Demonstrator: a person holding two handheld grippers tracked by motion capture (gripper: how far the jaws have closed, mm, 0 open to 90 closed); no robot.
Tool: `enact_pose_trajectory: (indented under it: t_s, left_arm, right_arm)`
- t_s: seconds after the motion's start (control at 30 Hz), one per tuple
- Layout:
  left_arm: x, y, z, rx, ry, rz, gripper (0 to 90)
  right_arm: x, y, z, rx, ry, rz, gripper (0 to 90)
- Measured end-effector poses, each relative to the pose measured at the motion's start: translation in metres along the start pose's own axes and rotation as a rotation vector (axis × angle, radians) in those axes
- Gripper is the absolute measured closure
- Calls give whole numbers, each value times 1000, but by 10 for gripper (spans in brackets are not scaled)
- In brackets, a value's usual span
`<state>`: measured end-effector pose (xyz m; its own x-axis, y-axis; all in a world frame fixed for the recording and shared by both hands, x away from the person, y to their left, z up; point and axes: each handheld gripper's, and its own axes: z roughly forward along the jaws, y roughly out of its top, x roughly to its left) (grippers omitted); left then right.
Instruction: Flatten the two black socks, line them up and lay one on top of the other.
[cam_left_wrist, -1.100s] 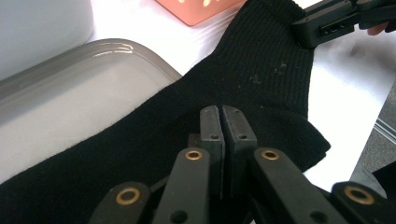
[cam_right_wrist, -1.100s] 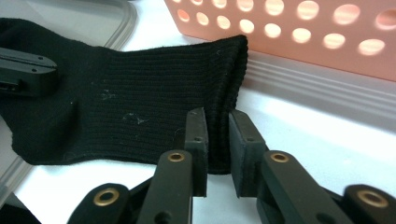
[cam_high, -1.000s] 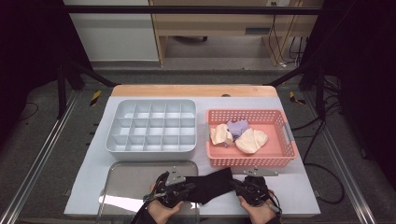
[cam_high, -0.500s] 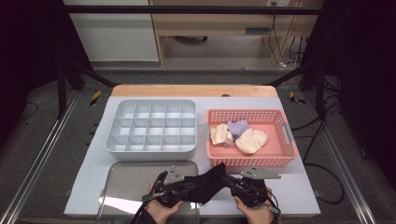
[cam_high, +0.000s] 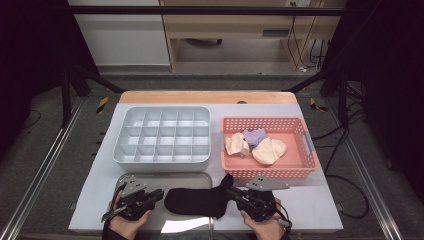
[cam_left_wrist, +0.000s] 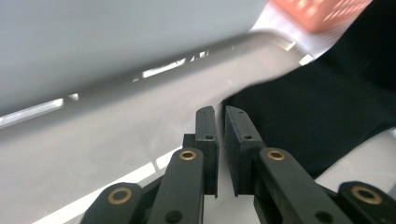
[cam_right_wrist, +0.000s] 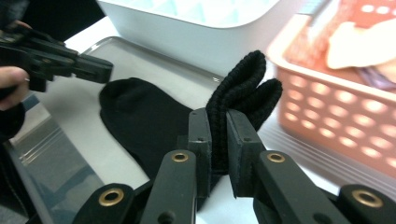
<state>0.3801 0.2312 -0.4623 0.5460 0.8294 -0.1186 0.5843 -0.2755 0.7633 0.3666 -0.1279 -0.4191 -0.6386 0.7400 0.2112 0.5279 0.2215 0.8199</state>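
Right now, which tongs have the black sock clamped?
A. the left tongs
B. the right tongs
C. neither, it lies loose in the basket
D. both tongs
B: in the right gripper view the right tongs pinch the ribbed cuff of the black sock between their jaws, while the left tongs sit nearly closed beside the sock's other end with nothing between them.

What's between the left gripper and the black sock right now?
Just a short bare strip of metal tray; the left gripper sits shut beside the black sock, as its own view shows.
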Motion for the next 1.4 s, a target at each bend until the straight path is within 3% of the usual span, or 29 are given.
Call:
enact_pose_trajectory:
  t_s: [0.3,0.47,0.67,0.83,1.03,1.13,1.3,1.4]
  left_arm:
    - [-10,-6,6,25,-9,32,838]
    - [-11,-7,7,25,-12,35,847]
    - [-11,-8,9,30,-12,34,852]
    - [-11,-8,8,28,-9,43,852]
    - [-10,-7,7,17,-8,29,843]
    - [-7,-6,2,-4,-13,17,835]
    - [-3,-1,-6,-43,-15,3,825]
    - [-4,3,-11,-66,-23,-3,811]
  right_arm:
    - [29,18,29,36,76,-61,823]
    - [52,27,56,68,124,-104,822]
    - [72,22,90,152,136,-148,821]
    - [77,15,110,196,131,-166,816]
    - [80,11,122,209,142,-170,796]
    - [80,10,123,199,181,-162,723]
    - [73,17,107,136,228,-136,626]
    - [63,22,92,102,198,-138,627]
